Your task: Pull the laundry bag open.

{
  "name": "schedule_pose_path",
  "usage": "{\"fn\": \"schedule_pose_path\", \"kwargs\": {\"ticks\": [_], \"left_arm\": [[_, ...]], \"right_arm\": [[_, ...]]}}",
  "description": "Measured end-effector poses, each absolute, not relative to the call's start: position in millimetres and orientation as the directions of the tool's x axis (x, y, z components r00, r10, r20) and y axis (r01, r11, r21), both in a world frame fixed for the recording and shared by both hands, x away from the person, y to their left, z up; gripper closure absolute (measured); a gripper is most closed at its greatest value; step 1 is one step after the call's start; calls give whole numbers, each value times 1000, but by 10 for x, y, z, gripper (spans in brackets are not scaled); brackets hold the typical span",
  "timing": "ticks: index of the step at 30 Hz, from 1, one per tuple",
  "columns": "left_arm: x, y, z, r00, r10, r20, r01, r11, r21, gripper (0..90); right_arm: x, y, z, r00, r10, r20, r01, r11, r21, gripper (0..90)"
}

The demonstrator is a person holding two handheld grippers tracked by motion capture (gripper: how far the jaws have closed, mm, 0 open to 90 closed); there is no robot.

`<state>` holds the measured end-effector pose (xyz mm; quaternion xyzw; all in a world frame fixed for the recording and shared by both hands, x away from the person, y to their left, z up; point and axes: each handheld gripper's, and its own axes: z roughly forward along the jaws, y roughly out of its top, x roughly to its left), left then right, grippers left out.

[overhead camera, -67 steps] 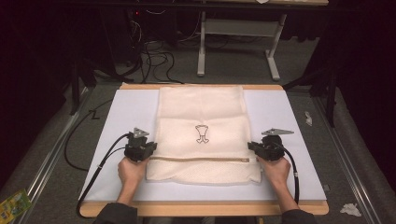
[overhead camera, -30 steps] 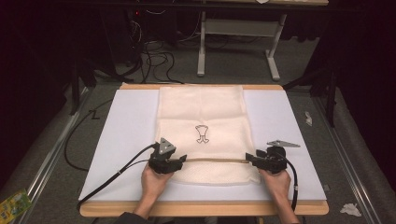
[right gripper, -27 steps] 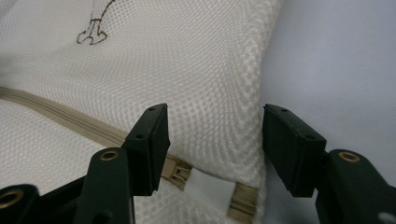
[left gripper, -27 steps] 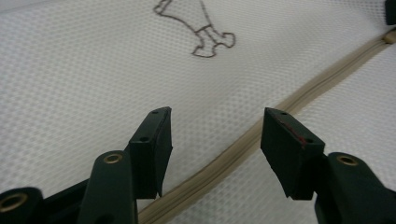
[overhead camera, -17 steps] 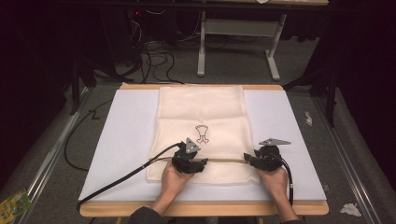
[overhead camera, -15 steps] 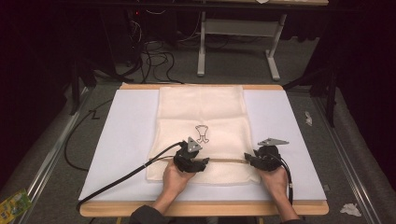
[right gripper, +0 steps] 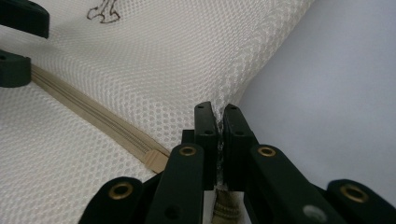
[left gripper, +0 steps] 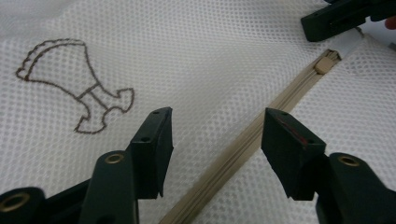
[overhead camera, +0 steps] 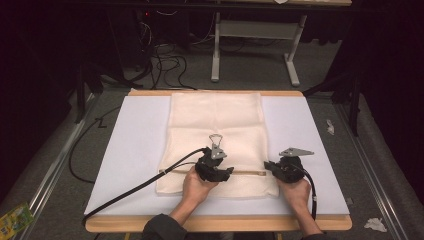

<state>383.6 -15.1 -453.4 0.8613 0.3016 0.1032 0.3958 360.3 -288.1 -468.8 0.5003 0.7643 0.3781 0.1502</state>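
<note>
— What did you have in front of you?
— You had a cream mesh bag [overhead camera: 216, 135] lying flat on the white sheet, a brown emblem [left gripper: 77, 84] stitched near its middle.
— And its zipper?
— Your bag's beige zipper [left gripper: 243, 144] ran across its near part, closed along the stretch you could see, its slider [left gripper: 323, 65] at one end.

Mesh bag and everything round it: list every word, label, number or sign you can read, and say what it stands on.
No readable text anywhere.
Mesh bag: a brown outline emblem, a drawn figure, no letters.
Green-and-yellow packet on the floor at the lower left of the high view: print too small and blurred to read.
Left gripper and right gripper: no markings legible.
</note>
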Motion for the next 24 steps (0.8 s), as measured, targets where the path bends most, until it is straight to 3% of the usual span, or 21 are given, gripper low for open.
{"fn": "schedule_pose_path", "kwargs": {"ticks": [24], "left_arm": [[3727, -659, -4551, 869, 472, -149, 410, -517, 751, 589]], "right_arm": [[3602, -2879, -4471, -478, 857, 193, 633, 183, 753, 882]]}}
